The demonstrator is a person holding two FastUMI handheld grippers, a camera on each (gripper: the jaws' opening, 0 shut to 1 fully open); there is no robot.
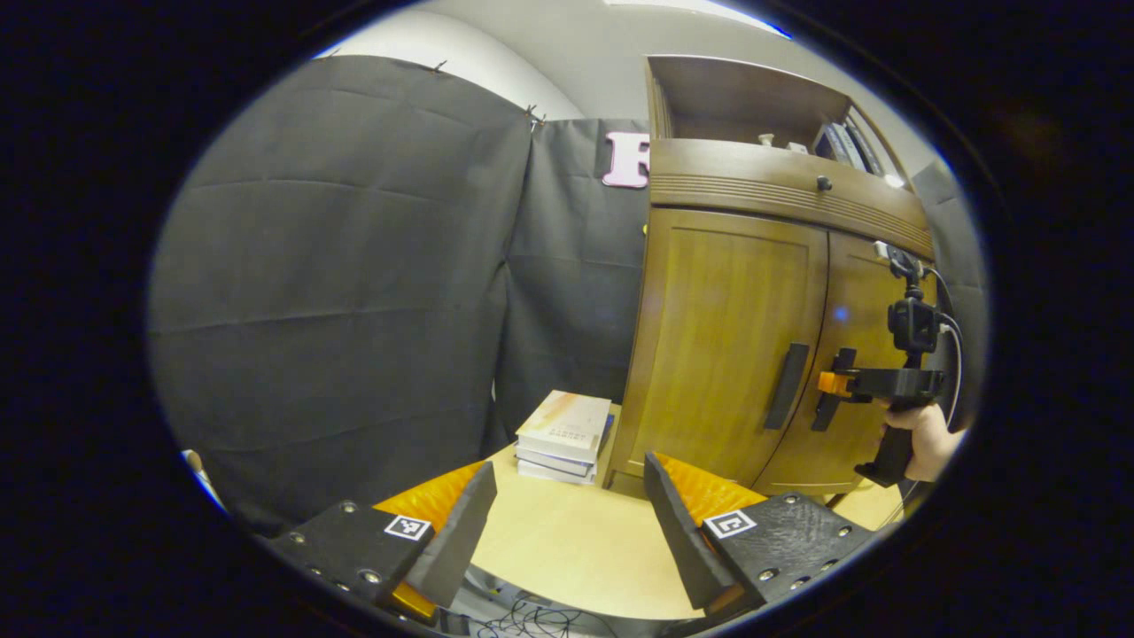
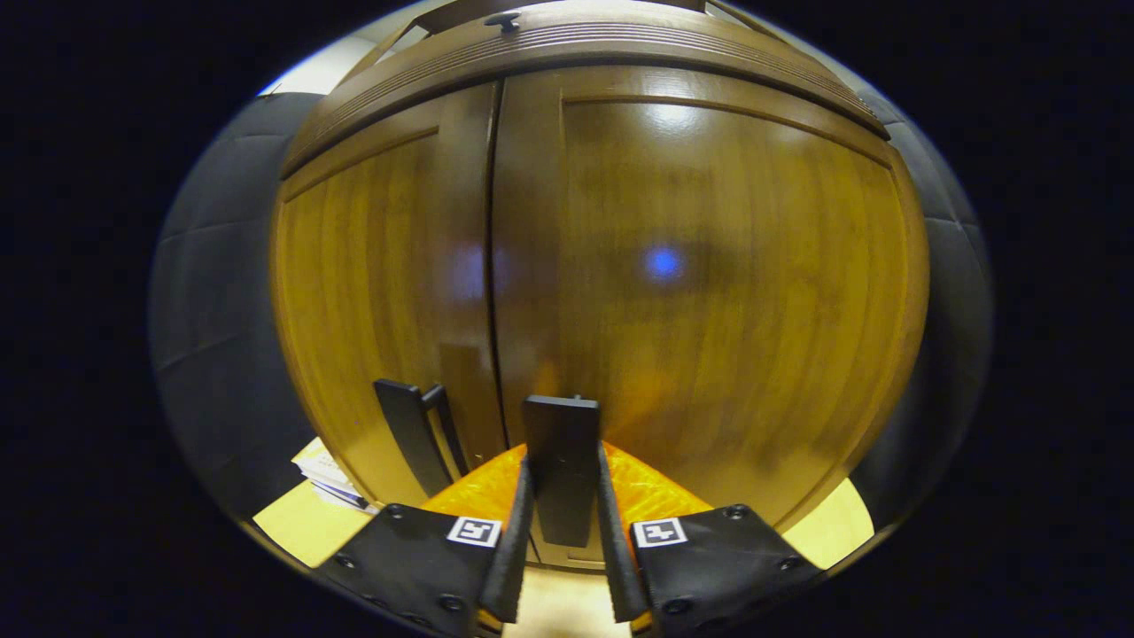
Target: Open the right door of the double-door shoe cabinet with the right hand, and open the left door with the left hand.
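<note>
1. The right gripper [image 2: 561, 540] has its fingers closed on the right door handle [image 2: 560, 461] of the shoe cabinet [image 1: 726, 337], beside the centre seam.
2. Judgement: pull straight back, then follow the hinge arc rightward.
3. The left gripper [image 1: 567, 523] hangs open above the worktop [image 1: 567, 549], well apart from the left door handle [image 1: 787, 385].
4. The books [image 1: 565, 434] beside the cabinet may crowd the left door's swing.
</note>
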